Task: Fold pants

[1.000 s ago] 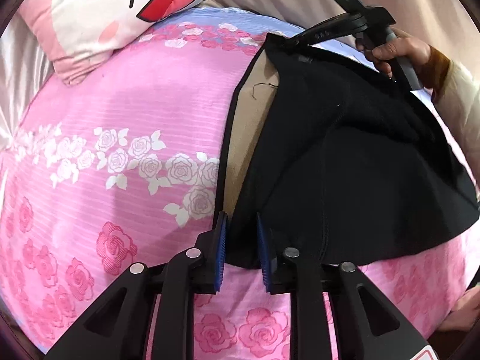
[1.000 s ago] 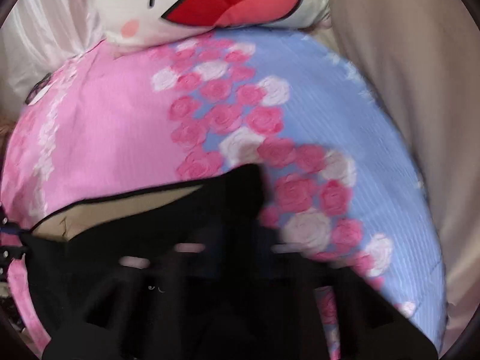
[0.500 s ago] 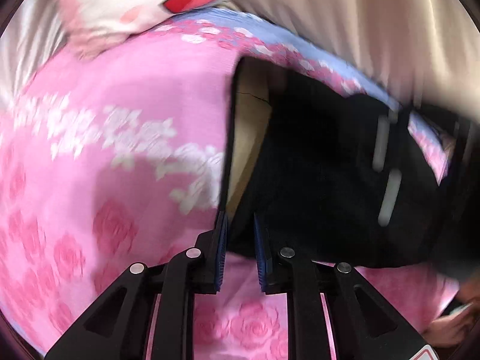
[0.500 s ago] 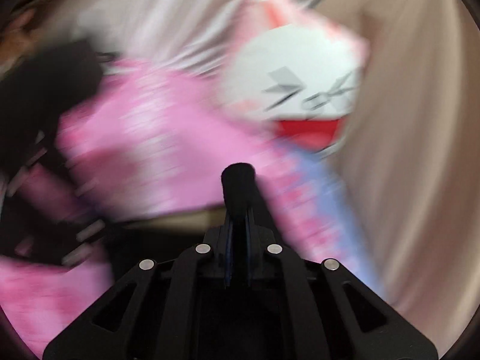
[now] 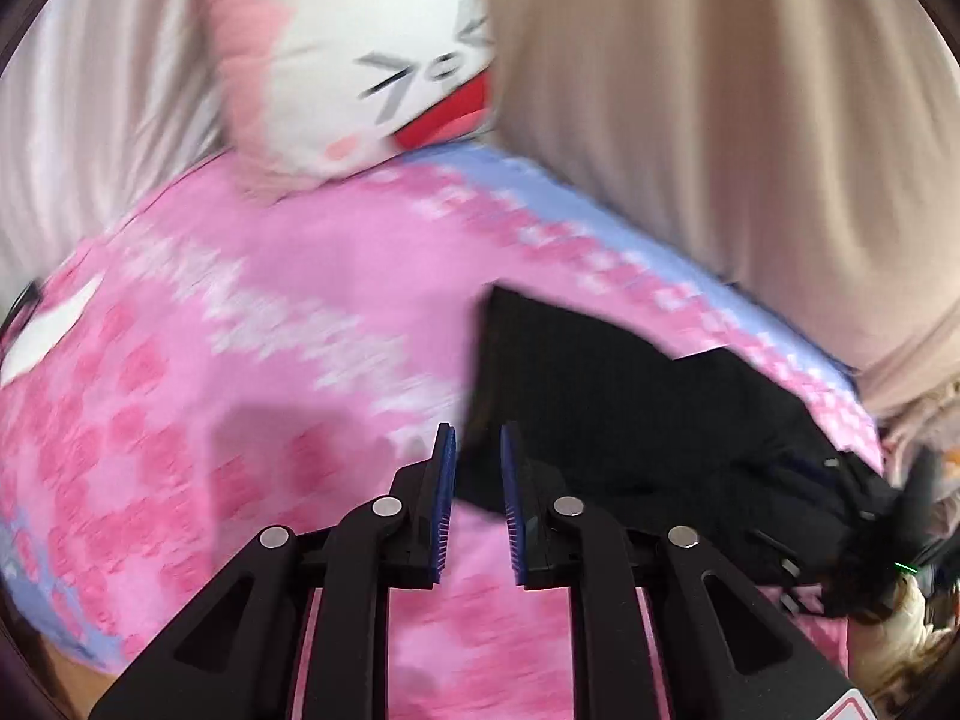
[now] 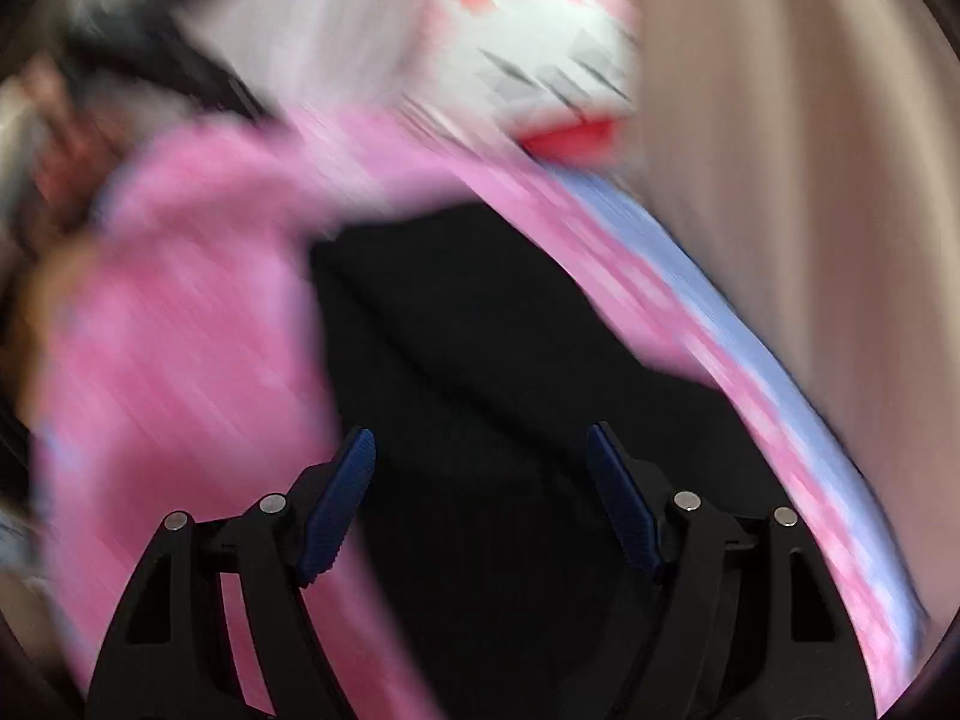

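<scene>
Black pants (image 5: 630, 420) lie folded on the pink rose bedsheet (image 5: 240, 360), right of centre in the left wrist view. My left gripper (image 5: 478, 444) has its blue pads narrow around the pants' near left corner, and dark cloth fills the gap at the tips. My right gripper (image 6: 480, 450) hovers over the pants (image 6: 480, 330) with its jaws opening wide, and nothing is pinched between them. In the left wrist view the right gripper (image 5: 900, 540) is a dark blur with a green light at the pants' right end.
A white and pink cartoon pillow (image 5: 384, 60) rests at the head of the bed. A beige curtain (image 5: 720, 120) hangs along the right side and pale satin cloth (image 5: 90, 120) along the left. Both views are motion-blurred.
The right gripper carried a pants corner across, let it go and opened wide. The beige lining no longer shows. The left gripper rose and tilted with the near corner still between its pads.
</scene>
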Demonstrator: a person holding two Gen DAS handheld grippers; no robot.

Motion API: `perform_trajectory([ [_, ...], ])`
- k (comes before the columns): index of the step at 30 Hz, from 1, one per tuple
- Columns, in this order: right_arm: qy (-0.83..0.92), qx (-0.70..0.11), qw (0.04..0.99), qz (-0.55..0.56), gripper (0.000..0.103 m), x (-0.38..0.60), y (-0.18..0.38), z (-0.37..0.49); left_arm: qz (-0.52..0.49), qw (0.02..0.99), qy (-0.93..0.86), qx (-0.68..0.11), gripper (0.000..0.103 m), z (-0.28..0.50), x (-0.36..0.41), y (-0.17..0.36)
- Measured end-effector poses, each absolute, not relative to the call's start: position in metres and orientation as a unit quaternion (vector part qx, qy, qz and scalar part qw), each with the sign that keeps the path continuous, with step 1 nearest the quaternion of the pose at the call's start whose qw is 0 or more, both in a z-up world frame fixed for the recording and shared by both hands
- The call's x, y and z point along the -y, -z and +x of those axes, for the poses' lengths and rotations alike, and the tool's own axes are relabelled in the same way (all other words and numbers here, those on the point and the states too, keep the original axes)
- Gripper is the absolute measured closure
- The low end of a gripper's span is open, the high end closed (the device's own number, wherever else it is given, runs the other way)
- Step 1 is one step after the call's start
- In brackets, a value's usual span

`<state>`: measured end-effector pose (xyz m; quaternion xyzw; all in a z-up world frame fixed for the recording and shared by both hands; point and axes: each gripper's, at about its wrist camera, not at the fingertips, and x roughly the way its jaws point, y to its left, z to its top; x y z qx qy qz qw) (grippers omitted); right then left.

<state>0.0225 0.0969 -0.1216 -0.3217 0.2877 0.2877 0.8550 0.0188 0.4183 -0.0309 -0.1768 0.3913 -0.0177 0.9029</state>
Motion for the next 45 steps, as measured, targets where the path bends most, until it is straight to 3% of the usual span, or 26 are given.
perform_trajectory([
  [1, -0.264, -0.303, 0.851, -0.339, 0.041, -0.078, 0.134, 0.035, -0.176, 0.898, 0.028, -0.402, 0.086, 0.031, -0.405, 0.033],
  [8, -0.280, -0.309, 0.862, -0.289, 0.042, -0.056, 0.136, 0.074, -0.138, 0.870, -0.007, -0.474, 0.086, 0.089, -0.370, 0.091],
  [9, -0.289, -0.319, 0.861, -0.272, 0.050, -0.059, 0.136, 0.083, -0.141, 0.864, -0.015, -0.483, 0.086, 0.094, -0.370, 0.100],
  [10, -0.295, -0.331, 0.859, -0.256, 0.068, -0.061, 0.135, 0.084, -0.142, 0.865, -0.016, -0.482, 0.086, 0.095, -0.370, 0.101],
  [13, -0.308, -0.355, 0.853, -0.228, 0.094, -0.063, 0.125, 0.085, -0.132, 0.862, -0.027, -0.489, 0.086, 0.097, -0.368, 0.100],
  [18, -0.367, -0.341, 0.847, -0.177, 0.100, -0.025, 0.080, 0.029, -0.132, 0.857, -0.014, -0.498, 0.085, 0.101, -0.376, 0.102],
  [21, -0.409, -0.377, 0.810, -0.186, 0.099, -0.015, 0.101, -0.004, -0.127, 0.854, -0.008, -0.505, 0.088, 0.101, -0.377, 0.102],
  [23, -0.404, -0.386, 0.793, -0.242, 0.098, -0.029, 0.134, -0.018, -0.122, 0.852, -0.006, -0.510, 0.089, 0.101, -0.375, 0.101],
  [26, -0.393, -0.351, 0.826, -0.201, 0.090, -0.023, 0.112, -0.015, -0.122, 0.848, -0.008, -0.515, 0.089, 0.102, -0.376, 0.100],
  [27, -0.387, -0.343, 0.835, -0.189, 0.072, -0.017, 0.106, -0.013, -0.125, 0.846, -0.013, -0.517, 0.089, 0.101, -0.377, 0.099],
  [28, -0.366, -0.332, 0.852, -0.170, 0.043, -0.002, 0.097, -0.010, -0.125, 0.846, -0.019, -0.518, 0.089, 0.099, -0.377, 0.097],
  [29, -0.338, -0.324, 0.870, -0.156, 0.032, 0.014, 0.091, -0.008, -0.122, 0.846, -0.022, -0.518, 0.089, 0.097, -0.377, 0.097],
  [30, -0.322, -0.323, 0.879, -0.142, 0.029, 0.025, 0.089, -0.002, -0.115, 0.846, -0.026, -0.519, 0.089, 0.092, -0.378, 0.097],
  [40, -0.068, -0.366, 0.919, 0.129, 0.029, 0.262, 0.109, -0.052, -0.106, 0.837, -0.099, -0.527, 0.094, 0.078, -0.381, 0.088],
  [45, -0.035, -0.370, 0.891, 0.260, 0.029, 0.333, 0.134, -0.069, -0.008, 0.828, -0.183, -0.530, 0.091, 0.093, -0.368, 0.094],
])
